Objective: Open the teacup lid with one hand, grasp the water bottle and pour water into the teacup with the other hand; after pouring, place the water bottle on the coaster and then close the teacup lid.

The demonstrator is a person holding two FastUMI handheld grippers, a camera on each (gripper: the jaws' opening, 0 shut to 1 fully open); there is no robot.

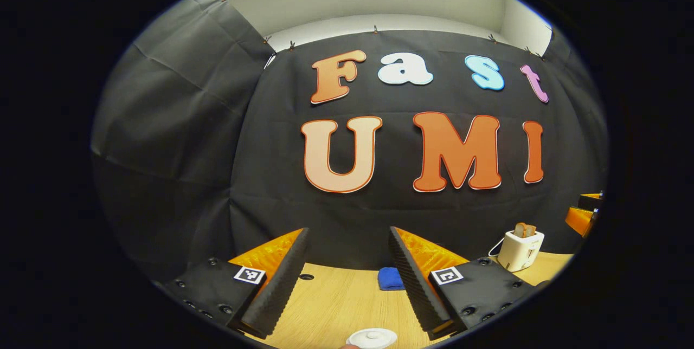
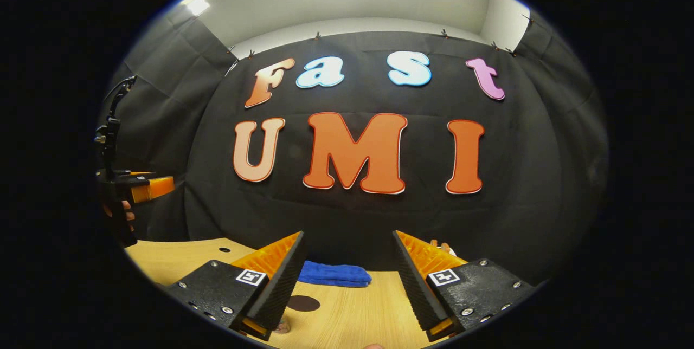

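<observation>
a white toaster with bread slices poking out of its slots stands on the wooden counter, near the black cloth wall. a folded blue cloth lies flat on the counter close to the foot of that wall, well apart from the toaster.

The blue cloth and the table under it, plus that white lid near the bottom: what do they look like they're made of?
The blue cloth looks like soft, fuzzy terry or microfibre: matte, folded, with rounded edges. The table shows pale grain lines with a smooth, low sheen, so wood or a wood-look laminate; I can't tell which. The white lid looks glossy and hard, probably glazed ceramic, possibly plastic.
</observation>
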